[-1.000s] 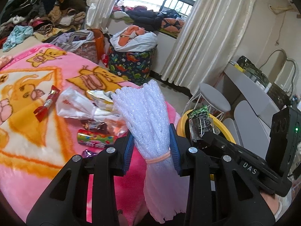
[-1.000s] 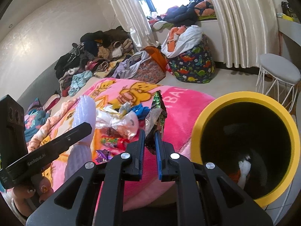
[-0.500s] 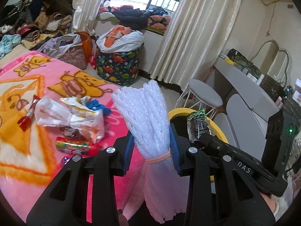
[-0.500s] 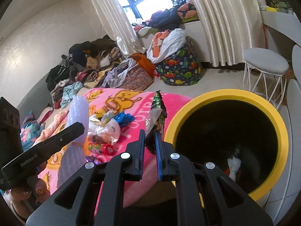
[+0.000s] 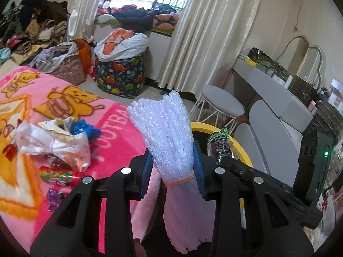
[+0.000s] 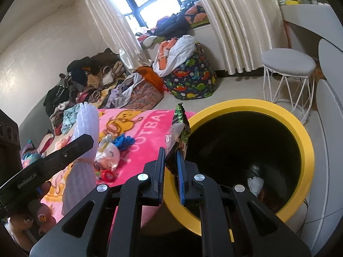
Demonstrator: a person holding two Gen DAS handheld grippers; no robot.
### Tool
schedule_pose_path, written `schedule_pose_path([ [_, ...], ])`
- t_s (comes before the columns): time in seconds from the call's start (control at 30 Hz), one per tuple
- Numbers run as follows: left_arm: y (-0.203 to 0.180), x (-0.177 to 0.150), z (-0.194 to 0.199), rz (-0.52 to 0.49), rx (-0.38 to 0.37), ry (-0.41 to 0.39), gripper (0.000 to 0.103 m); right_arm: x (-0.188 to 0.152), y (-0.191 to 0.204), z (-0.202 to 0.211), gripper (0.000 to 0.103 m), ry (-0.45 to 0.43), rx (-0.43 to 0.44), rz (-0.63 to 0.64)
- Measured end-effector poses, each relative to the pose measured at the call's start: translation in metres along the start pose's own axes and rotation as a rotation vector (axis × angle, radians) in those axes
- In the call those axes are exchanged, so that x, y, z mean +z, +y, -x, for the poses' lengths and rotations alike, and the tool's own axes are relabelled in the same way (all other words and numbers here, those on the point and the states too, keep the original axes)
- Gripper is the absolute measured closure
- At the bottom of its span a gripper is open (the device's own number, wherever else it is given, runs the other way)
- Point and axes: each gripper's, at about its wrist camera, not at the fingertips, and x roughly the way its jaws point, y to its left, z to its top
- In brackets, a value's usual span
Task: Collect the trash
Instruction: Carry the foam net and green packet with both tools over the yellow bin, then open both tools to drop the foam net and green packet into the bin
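My left gripper [image 5: 172,172] is shut on a white foam-net bundle [image 5: 167,132] tied with an orange rubber band, held upright near the bed's corner. My right gripper [image 6: 171,165] is shut on a green and black snack wrapper [image 6: 180,126], held over the near rim of the yellow-rimmed black bin [image 6: 304,141]. The bin's rim [image 5: 203,126] also shows behind the bundle in the left wrist view, with the wrapper [image 5: 220,145] above it. A white item [image 6: 255,183] lies inside the bin. More trash lies on the pink blanket [image 5: 120,120]: a white plastic bag [image 5: 53,145], a blue scrap [image 5: 84,128], a colourful candy tube [image 5: 57,175].
A round grey stool [image 6: 288,62] stands behind the bin. A dinosaur-print laundry bag [image 6: 190,81] and piles of clothes [image 6: 90,75] sit by the window. A white desk [image 5: 274,85] and grey chair [image 5: 270,120] stand to the right.
Both grippers have moved right, toward the bin, with their loads. The wrapper now hangs over the bin's rim, and the bin fills more of the right wrist view.
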Motion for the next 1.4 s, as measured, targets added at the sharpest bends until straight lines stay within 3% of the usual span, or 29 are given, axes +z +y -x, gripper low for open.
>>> schedule_pose_path([
  [0.77,-0.05,0.011,-0.058,-0.116,-0.09,0.053,0.075,-0.003,-0.066,0.012,0.092,-0.014,-0.106,-0.126],
  [1.3,-0.061,0.007,-0.119,-0.155,-0.095,0.163,0.073,-0.009,-0.087,0.007,0.091,0.034,-0.129,-0.173],
  [1.33,-0.06,0.007,-0.12,-0.156,-0.1,0.164,0.072,-0.01,-0.087,0.006,0.087,0.033,-0.13,-0.177],
  [1.4,-0.059,0.006,-0.12,-0.157,-0.099,0.16,0.059,-0.009,-0.088,0.006,0.075,0.038,-0.134,-0.181],
])
